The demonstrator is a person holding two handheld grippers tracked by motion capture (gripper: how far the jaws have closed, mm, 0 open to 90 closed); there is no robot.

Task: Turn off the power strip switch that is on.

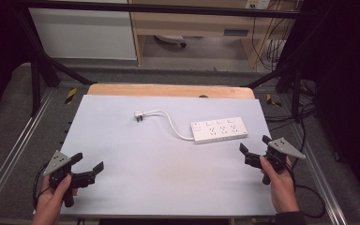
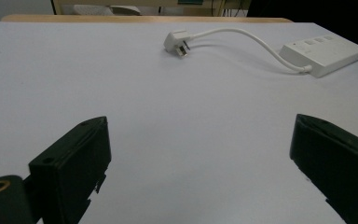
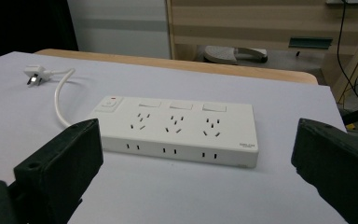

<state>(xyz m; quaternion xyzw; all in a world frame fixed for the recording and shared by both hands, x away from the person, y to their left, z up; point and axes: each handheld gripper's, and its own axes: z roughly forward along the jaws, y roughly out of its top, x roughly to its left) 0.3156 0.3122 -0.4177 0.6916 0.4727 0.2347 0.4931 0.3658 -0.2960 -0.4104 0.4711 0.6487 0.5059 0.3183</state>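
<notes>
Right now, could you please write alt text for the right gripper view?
A white power strip lies on a pale table, framed between the open right tool's black jaws. Its cord curves left to an unplugged plug.

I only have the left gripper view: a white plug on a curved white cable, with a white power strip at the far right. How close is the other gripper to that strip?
Observer: In the high view the right gripper sits just off the right end of the white rectangular power strip, apart from it, jaws open.
Operator: What is on the strip's top face?
Observer: The right gripper view shows three socket groups in a row, plus a switch with a red mark at the cable end.
Operator: And my own gripper?
Observer: The left gripper hangs open over the near left of the white table sheet, far from the white plug.
</notes>
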